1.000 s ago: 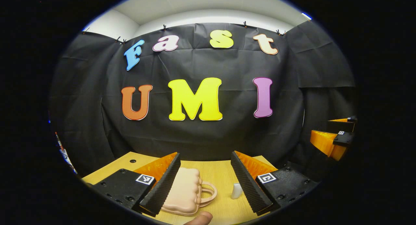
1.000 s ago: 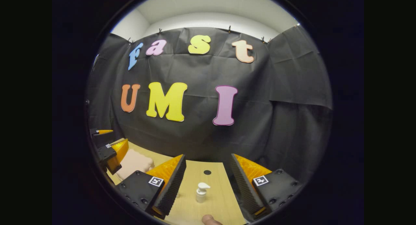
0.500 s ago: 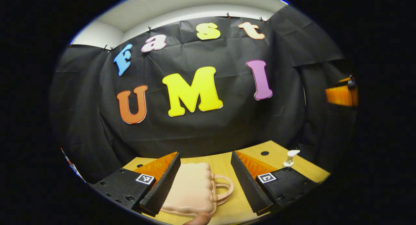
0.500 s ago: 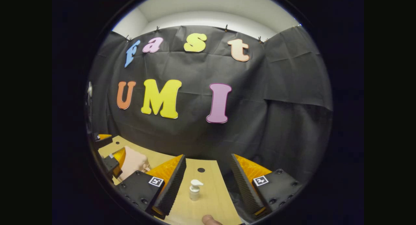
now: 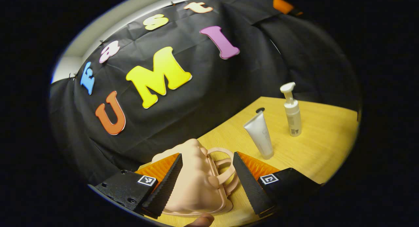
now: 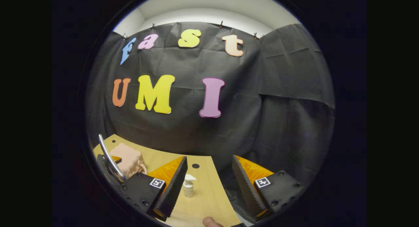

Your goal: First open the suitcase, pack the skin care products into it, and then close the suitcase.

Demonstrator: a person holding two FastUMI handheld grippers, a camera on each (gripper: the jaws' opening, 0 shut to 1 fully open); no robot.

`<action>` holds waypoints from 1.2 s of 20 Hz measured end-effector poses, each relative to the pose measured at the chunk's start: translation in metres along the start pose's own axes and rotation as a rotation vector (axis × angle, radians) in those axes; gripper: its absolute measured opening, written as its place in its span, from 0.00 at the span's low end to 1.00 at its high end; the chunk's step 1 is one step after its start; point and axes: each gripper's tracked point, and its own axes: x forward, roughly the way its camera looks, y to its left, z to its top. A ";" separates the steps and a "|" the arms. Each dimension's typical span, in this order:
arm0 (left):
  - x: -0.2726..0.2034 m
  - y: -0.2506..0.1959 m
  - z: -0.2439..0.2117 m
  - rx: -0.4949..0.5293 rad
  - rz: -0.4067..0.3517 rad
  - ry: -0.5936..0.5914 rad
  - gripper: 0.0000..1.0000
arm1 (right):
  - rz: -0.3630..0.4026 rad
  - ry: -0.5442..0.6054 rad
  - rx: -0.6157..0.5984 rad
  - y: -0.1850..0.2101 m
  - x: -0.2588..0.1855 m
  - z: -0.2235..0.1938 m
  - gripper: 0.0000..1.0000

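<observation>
A small pink suitcase (image 5: 193,184) with a loop handle lies shut on the wooden table (image 5: 320,138). My left gripper (image 5: 208,187) hangs open just above it, tilted, one finger over the lid and the other past the handle. A grey tube (image 5: 259,134) and a white pump bottle (image 5: 291,112) stand to the right of the suitcase. In the right gripper view the suitcase (image 6: 126,159) sits at far left and the pump bottle (image 6: 188,186) stands beside the left finger of my open right gripper (image 6: 209,191), which holds nothing.
A round cable hole (image 6: 195,166) is in the tabletop near the black cloth wall. The left gripper's body (image 6: 109,163) shows at the left edge of the right gripper view, beside the suitcase. Bare wood lies right of the bottle.
The left gripper has rolled and swung down over the suitcase, bringing the tube and pump bottle into its view. The right gripper drifted slightly, so the bottle slid toward its left finger.
</observation>
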 end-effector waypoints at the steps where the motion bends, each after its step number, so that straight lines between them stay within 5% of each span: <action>1: 0.003 -0.006 -0.008 0.053 -0.007 0.006 0.98 | -0.005 0.006 0.006 -0.004 0.000 -0.003 0.80; 5: 0.021 -0.019 -0.042 0.282 -0.006 0.073 0.98 | -0.020 0.028 0.019 -0.016 -0.002 -0.015 0.81; 11: 0.050 -0.004 -0.056 0.488 0.063 0.160 0.89 | -0.004 0.062 0.010 -0.025 -0.007 -0.032 0.81; 15: 0.056 -0.005 -0.059 0.580 0.071 0.206 0.61 | 0.030 0.073 0.003 -0.022 -0.011 -0.037 0.81; 20: 0.059 -0.015 -0.064 0.701 -0.022 0.258 0.19 | 0.067 0.079 -0.009 -0.016 -0.016 -0.040 0.81; 24: 0.055 -0.007 -0.059 0.607 -0.043 0.278 0.08 | 0.081 0.070 -0.020 -0.012 -0.018 -0.035 0.81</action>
